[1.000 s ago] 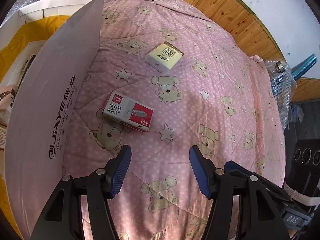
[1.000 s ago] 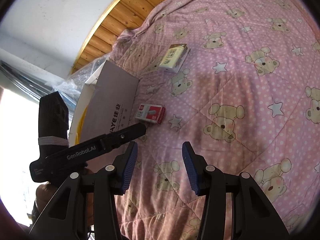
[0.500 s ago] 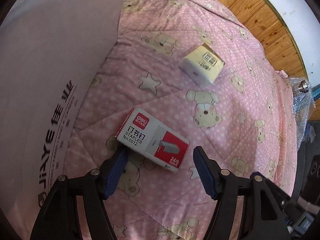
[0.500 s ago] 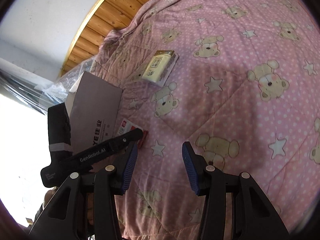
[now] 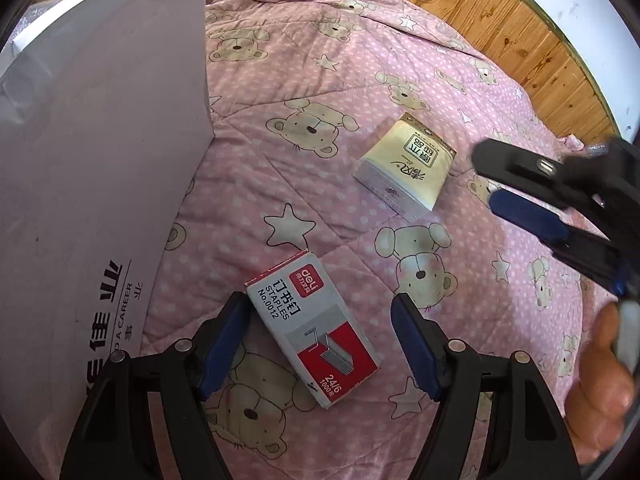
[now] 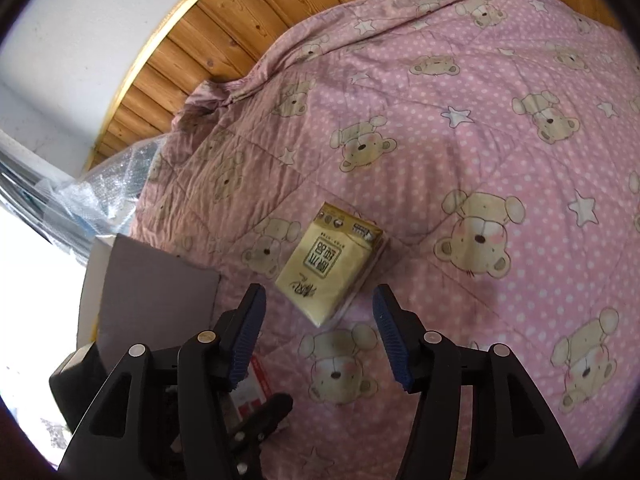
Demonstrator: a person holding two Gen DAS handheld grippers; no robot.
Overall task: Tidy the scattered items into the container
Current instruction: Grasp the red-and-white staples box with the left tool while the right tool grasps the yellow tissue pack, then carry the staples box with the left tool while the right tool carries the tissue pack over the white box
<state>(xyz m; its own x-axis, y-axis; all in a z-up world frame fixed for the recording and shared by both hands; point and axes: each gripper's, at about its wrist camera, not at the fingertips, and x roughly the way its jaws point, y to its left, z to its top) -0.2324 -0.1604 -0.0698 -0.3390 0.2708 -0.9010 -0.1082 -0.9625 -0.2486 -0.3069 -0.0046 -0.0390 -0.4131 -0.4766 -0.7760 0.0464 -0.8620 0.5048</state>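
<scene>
Pink bear-print quilt [image 5: 328,92], wooden wall panelling [image 6: 224,32], bubble wrap [image 6: 100,196].

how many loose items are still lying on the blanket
2. The staples box lies between the open left gripper's fingers; the tissue pack lies just ahead of the open right gripper. Others may be out of view.

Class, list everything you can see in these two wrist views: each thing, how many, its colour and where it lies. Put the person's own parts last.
Staples box: one, grey and red, on the quilt between the left claw's fingers.
Tissue pack: one, pale yellow, on the quilt ahead of the right claw.
Cardboard box: one, white flap with print, left of the staples box.
Quilt: one, pink with bears and stars.
Bubble wrap: clear, beyond the quilt's edge.
Left claw: open.
Right claw: open.
Hand: one, lower right.
</scene>
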